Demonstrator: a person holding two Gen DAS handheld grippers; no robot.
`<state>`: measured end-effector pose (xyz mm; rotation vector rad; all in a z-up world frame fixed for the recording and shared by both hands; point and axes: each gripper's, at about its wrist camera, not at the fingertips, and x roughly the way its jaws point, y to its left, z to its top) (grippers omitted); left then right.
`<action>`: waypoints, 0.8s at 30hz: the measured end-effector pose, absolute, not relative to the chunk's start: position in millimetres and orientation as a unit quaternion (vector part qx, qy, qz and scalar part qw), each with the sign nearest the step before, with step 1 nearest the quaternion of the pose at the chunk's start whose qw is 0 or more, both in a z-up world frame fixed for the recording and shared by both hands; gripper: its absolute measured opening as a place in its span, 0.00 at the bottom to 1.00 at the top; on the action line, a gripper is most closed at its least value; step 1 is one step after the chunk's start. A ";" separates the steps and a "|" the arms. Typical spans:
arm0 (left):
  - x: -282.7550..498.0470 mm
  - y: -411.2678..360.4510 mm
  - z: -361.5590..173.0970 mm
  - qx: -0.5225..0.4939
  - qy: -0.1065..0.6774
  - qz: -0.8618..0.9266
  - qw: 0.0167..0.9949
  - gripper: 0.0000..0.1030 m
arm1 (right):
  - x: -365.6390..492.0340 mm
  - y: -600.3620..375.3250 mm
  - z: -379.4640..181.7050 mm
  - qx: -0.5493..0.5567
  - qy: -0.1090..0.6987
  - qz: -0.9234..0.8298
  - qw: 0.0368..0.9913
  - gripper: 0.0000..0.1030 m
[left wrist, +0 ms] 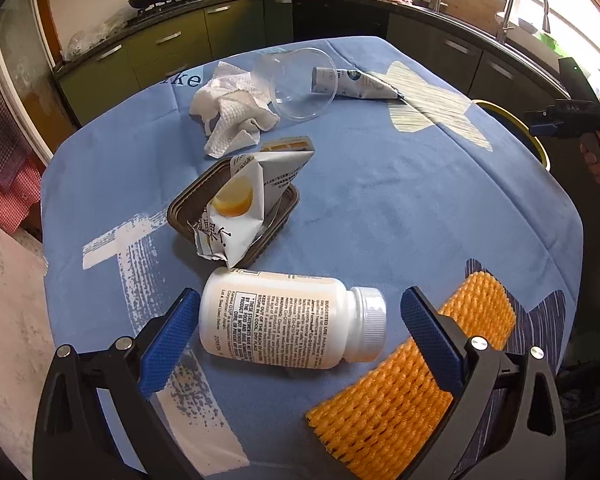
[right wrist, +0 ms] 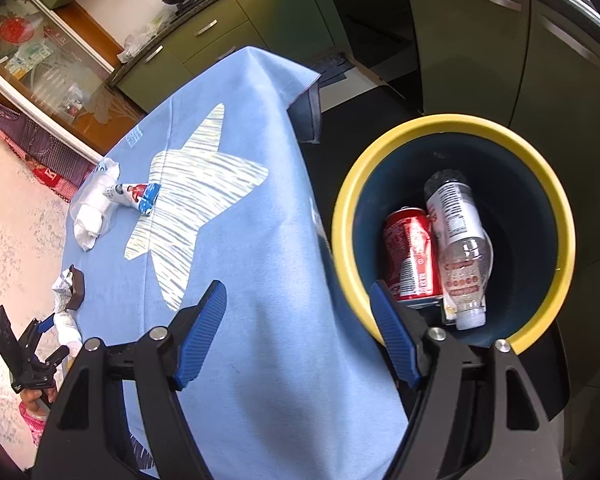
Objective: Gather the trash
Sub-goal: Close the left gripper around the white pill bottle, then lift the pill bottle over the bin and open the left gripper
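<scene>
My left gripper [left wrist: 300, 316] is open, its blue pads on either side of a white pill bottle [left wrist: 284, 322] that lies on its side on the blue tablecloth [left wrist: 380, 208]. An orange foam net [left wrist: 416, 384] lies under the right finger. Behind the bottle are a dark tray [left wrist: 188, 204] holding a crumpled carton [left wrist: 252, 204], a white paper towel [left wrist: 232, 112], a clear plastic cup [left wrist: 300, 84] and a squeezed tube [left wrist: 360, 84]. My right gripper [right wrist: 300, 320] is open and empty above the table edge beside the yellow-rimmed bin [right wrist: 548, 208], which holds a red can [right wrist: 410, 256] and a clear bottle [right wrist: 460, 240].
Green kitchen cabinets [left wrist: 172, 40] and a sink with faucet [left wrist: 520, 4] run behind the table. The bin rim [left wrist: 536, 140] shows off the table's right edge in the left wrist view. The left gripper [right wrist: 32, 344] shows at the far left of the right wrist view.
</scene>
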<state>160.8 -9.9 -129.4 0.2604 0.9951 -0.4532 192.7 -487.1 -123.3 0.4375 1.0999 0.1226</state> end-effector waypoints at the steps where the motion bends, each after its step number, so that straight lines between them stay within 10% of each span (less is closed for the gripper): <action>1: 161.3 -10.6 -130.9 0.126 0.472 -0.216 0.845 0.96 | 192.5 -487.1 -123.7 0.206 0.518 0.059 0.828 0.68; 24: 141.8 -20.1 -109.8 0.139 0.456 -0.210 0.854 0.81 | 183.1 -489.7 -113.6 0.203 0.505 0.056 0.837 0.68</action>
